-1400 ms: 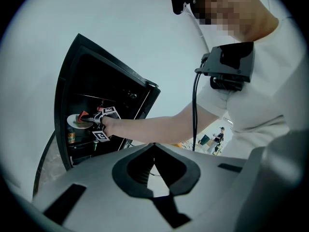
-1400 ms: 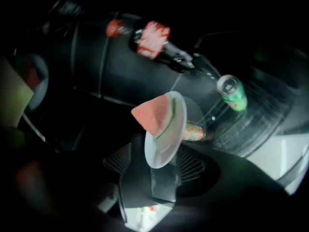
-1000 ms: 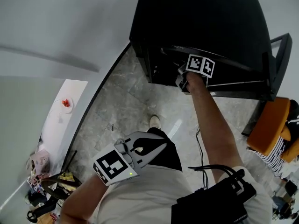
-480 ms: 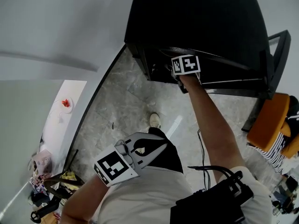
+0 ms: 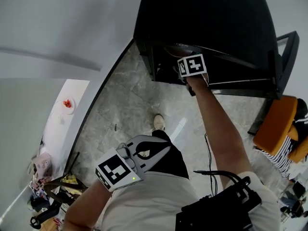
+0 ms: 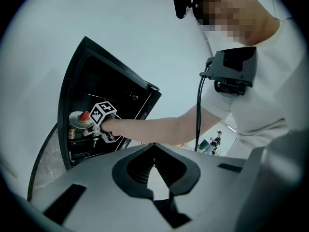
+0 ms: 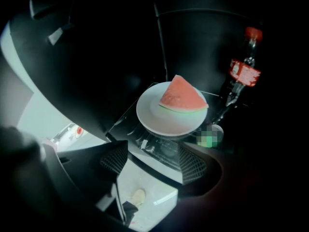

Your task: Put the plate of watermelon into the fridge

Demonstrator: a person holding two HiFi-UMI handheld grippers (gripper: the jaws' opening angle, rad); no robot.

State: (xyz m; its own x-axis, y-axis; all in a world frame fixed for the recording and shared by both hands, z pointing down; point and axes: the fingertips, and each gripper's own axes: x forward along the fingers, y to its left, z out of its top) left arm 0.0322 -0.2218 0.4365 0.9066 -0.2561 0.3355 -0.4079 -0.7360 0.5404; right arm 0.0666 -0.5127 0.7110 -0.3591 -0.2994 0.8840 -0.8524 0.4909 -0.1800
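Note:
A white plate (image 7: pixel 171 116) with a red watermelon wedge (image 7: pixel 182 96) lies on a shelf inside the black fridge (image 5: pixel 207 23). My right gripper (image 7: pixel 153 153) is open just in front of the plate's near rim, its fingers apart and not touching it. In the left gripper view the plate (image 6: pixel 76 119) shows on the shelf beside the right gripper's marker cube (image 6: pixel 102 113). My left gripper (image 5: pixel 147 153) is held low near the person's waist, far from the fridge, shut on nothing.
A cola bottle (image 7: pixel 243 74) stands to the right of the plate in the fridge. The fridge door (image 5: pixel 286 57) hangs open at the right. An orange chair (image 5: pixel 276 129) stands beside it. A small plate with something red (image 5: pixel 67 105) sits on the white counter at left.
The right gripper has shifted left and a little deeper into the fridge opening, its marker cube turning. The left gripper has barely moved.

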